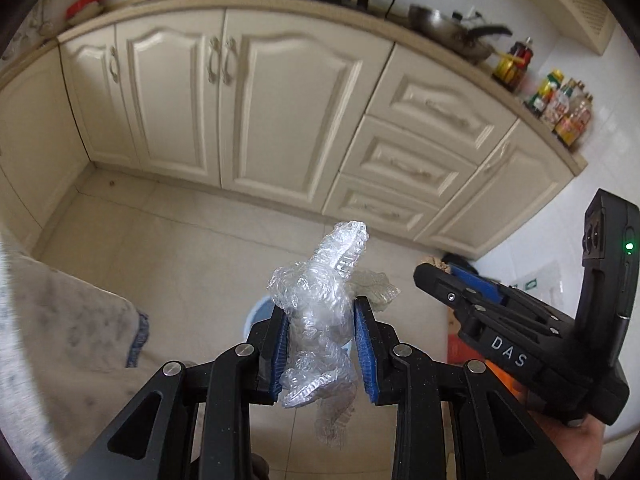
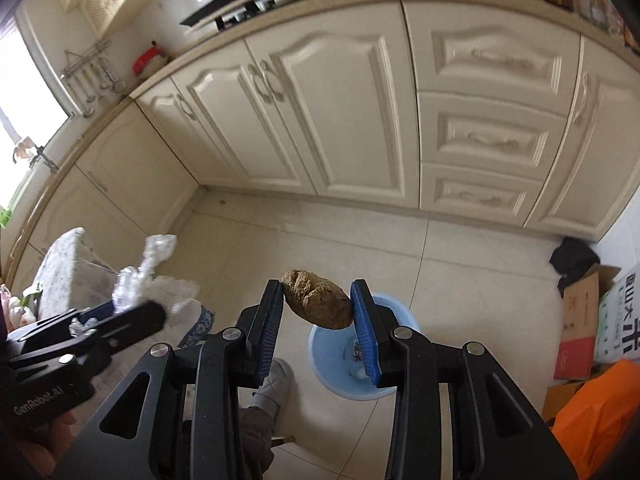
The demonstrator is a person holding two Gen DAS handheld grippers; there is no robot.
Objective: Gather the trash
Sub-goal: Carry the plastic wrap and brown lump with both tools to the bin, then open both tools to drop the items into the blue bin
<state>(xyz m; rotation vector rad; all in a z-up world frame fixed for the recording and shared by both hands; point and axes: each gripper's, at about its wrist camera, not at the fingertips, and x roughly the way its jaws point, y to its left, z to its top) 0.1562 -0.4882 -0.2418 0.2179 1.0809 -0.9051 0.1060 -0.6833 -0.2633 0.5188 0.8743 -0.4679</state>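
Above the blue bin (image 2: 344,356), your left gripper (image 1: 320,332), marked "GenRobot.AI", is pinching crumpled wrap (image 1: 320,308); your right gripper (image 2: 318,312), marked "DAS", is pinching a brown lump (image 2: 316,300).

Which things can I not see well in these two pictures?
- Blue bin, left wrist view: mostly hidden behind the crumpled plastic wrap in the left gripper.
- Bin contents, right wrist view: partly covered by the right gripper and brown lump.
- Bottle labels, left wrist view: blurred.
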